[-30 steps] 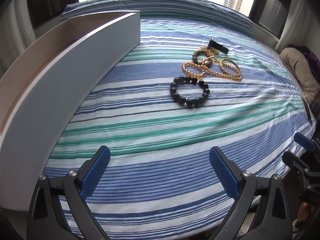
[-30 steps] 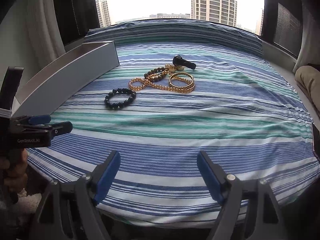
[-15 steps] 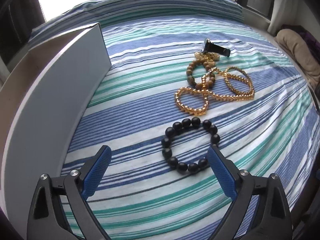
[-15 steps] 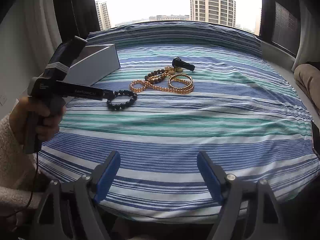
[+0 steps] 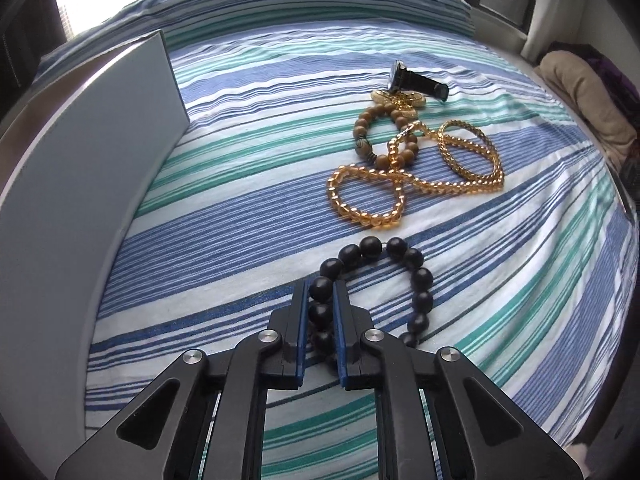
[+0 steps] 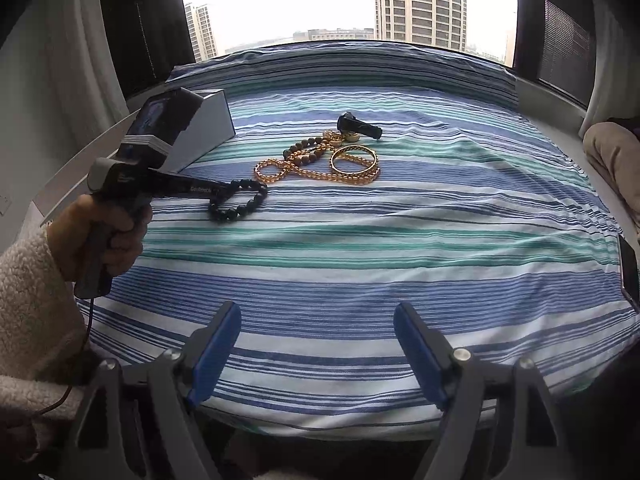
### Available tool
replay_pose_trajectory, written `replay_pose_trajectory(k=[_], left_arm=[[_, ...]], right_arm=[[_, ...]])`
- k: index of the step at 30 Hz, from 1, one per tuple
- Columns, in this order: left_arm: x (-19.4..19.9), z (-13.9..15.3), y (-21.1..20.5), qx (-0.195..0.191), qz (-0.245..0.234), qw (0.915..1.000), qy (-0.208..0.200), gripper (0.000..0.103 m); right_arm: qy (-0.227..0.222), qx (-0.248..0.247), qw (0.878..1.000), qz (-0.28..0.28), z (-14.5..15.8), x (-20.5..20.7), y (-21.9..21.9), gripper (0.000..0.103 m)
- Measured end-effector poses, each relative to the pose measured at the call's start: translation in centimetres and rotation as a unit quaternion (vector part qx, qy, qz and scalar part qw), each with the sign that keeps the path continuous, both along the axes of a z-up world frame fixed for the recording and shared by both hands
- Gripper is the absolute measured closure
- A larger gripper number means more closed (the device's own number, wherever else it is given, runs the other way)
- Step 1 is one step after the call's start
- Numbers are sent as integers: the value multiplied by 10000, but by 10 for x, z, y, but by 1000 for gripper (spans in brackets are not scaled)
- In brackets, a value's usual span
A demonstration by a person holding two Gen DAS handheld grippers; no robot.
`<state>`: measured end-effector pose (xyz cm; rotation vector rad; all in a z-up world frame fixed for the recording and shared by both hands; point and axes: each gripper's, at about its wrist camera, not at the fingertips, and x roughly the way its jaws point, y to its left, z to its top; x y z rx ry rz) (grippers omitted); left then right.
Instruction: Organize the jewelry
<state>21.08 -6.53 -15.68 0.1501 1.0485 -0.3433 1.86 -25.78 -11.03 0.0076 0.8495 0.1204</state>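
My left gripper point(image 5: 320, 286) is shut on the near-left part of a black bead bracelet point(image 5: 416, 280), which lies on the striped bed. In the right wrist view the left gripper point(image 6: 224, 188) pinches the same bracelet point(image 6: 244, 208). Beyond it lie an amber bead strand point(image 5: 368, 196), a brown wooden bead bracelet point(image 5: 384, 132), a gold chain bracelet point(image 5: 472, 156) and a black watch point(image 5: 420, 82). My right gripper point(image 6: 316, 344) is open and empty above the bed's near edge.
A long white open box point(image 5: 100, 152) stands along the left side of the striped bedspread point(image 5: 240, 208); it also shows in the right wrist view point(image 6: 212, 124). A beige cushion point(image 5: 580, 92) lies at the far right. A dark phone point(image 6: 628, 272) rests at the bed's right edge.
My left gripper moved forward to the black bead bracelet and closed on it. My right gripper stayed in place and open.
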Motion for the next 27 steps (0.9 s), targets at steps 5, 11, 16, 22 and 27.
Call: replay_pose_trajectory(k=[5,11,16,22,27], left_arm=[[-30,14,34,-197,381,9991,15,93],[-68,18,76,-178,824,9963,170,93],[-80,10,93,-83,1048,9943,203,93],[-81,9,105,-68,1232,9922,173,67],[-94,24,116,-135,1462,9891,-129,37]], right_arm=[[17,33,10000,-70,-2,0,-3,23],[87,98,9999,1,-7,6,2,23],[149,138,9997,156,-9,7,9,23],[261,707,9965,354,3,52,-22,23],[388,535,9976,-189,8,154,-75,24]])
